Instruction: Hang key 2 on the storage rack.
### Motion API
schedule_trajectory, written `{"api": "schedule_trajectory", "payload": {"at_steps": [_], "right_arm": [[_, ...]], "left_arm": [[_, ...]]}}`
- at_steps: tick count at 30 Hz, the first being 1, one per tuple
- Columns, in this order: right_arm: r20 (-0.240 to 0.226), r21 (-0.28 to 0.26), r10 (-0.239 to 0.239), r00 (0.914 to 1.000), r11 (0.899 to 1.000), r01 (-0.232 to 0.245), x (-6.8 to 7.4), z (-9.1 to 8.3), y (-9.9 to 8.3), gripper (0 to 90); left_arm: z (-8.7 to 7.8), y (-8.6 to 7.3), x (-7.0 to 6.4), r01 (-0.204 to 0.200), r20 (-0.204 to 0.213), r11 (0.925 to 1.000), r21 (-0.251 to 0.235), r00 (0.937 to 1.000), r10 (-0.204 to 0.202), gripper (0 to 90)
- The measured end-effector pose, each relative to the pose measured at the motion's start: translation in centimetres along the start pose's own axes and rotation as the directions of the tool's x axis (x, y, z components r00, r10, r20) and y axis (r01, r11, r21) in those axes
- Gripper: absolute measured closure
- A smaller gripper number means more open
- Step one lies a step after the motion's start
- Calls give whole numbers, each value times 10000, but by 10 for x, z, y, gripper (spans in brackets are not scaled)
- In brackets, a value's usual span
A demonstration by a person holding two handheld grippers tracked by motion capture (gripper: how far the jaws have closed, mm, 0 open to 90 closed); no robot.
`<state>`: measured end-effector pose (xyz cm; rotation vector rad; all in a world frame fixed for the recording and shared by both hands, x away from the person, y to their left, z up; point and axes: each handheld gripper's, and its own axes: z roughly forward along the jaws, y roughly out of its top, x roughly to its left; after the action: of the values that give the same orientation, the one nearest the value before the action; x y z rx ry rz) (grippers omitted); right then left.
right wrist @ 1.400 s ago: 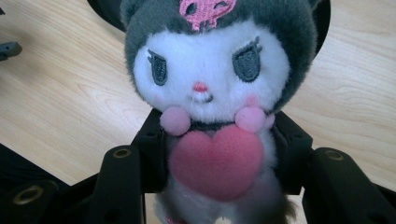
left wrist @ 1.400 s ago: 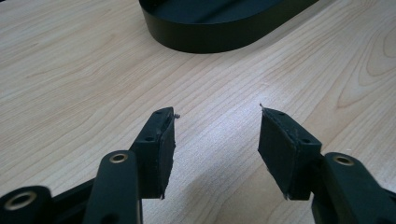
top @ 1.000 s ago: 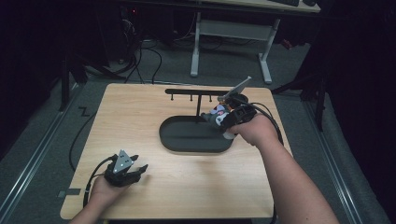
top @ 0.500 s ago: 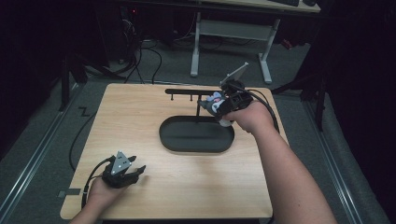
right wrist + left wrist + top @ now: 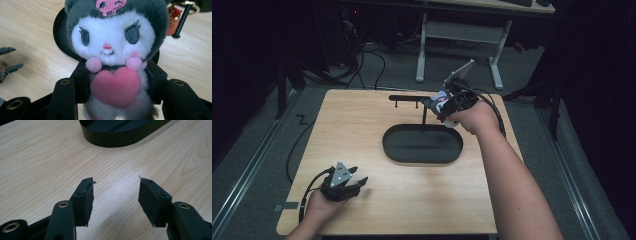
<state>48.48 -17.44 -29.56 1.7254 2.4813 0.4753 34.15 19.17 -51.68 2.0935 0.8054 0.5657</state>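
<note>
Presently your right tongs [image 5: 117, 82] are clamped on the plush toy [image 5: 115, 47], held raised beside the black hook rack [image 5: 412, 98] behind the oval tray [image 5: 422, 145], while your left tongs [image 5: 115, 197] rest agape, empty, on the desk [image 5: 362, 125].

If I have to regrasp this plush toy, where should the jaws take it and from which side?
Grip the plush toy across its lower body, beside the pink heart, as the right gripper does now, with one jaw on each flank. The body is narrower than the wide, round head, so the jaws probably close better there. Come from below so the head stays free.
</note>
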Motion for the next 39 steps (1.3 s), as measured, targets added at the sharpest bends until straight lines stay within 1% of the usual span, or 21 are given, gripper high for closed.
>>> {"api": "schedule_trajectory", "payload": {"at_steps": [1, 3, 6, 7, 10, 11, 14, 18, 21, 23, 27, 34, 39], "right_arm": [[28, -3, 47, 10000, 10000, -47, 0, 1, 3, 495], [95, 4, 83, 9999, 10000, -83, -1, 2, 3, 494], [152, 16, 117, 9998, 9999, -117, -2, 3, 1, 494], [133, 40, 194, 9997, 9998, -195, -3, 3, -2, 494], [264, 44, 187, 9995, 9998, -188, -8, 3, -7, 494], [268, 79, 306, 9992, 9995, -308, -9, 3, -9, 494], [268, 123, 400, 9988, 9991, -403, -15, 5, -15, 494], [144, 115, 504, 9986, 9987, -506, -19, 10, -22, 493], [46, 241, 553, 9985, 9982, -554, -23, 17, -28, 493], [37, 271, 505, 9987, 9984, -506, -24, 19, -29, 493], [2, 453, 522, 9986, 9976, -521, -27, 31, -34, 491], [-80, 743, 552, 9984, 9958, -545, -27, 51, -37, 489], [-228, 800, 551, 9982, 9954, -531, -27, 66, -36, 484]], "left_arm": [[0, 0, 0, -43, 3, 10000, 22, 10000, 43, 460], [0, 0, 0, -38, 7, 10000, 14, 10000, 38, 460], [1, 0, 1, -34, 55, 10000, 59, 10000, 34, 460], [1, 0, 1, -60, 51, 10000, 57, 10000, 59, 460], [2, 1, 0, -97, 77, 9999, 80, 9999, 97, 460], [2, 1, -1, -123, 81, 9999, 91, 9999, 123, 460], [2, 1, -2, -139, 88, 9999, 67, 9999, 139, 460], [3, 1, -3, -170, 114, 9998, 125, 9998, 168, 460], [4, 1, -3, -207, 135, 9997, 144, 9997, 205, 460], [5, 1, -3, -216, 158, 9996, 176, 9996, 214, 460], [5, 2, -4, -254, 167, 9995, 207, 9995, 251, 460], [6, 2, -4, -260, 192, 9994, 213, 9995, 256, 460], [6, 2, -4, -264, 187, 9995, 188, 9995, 261, 460]]}}
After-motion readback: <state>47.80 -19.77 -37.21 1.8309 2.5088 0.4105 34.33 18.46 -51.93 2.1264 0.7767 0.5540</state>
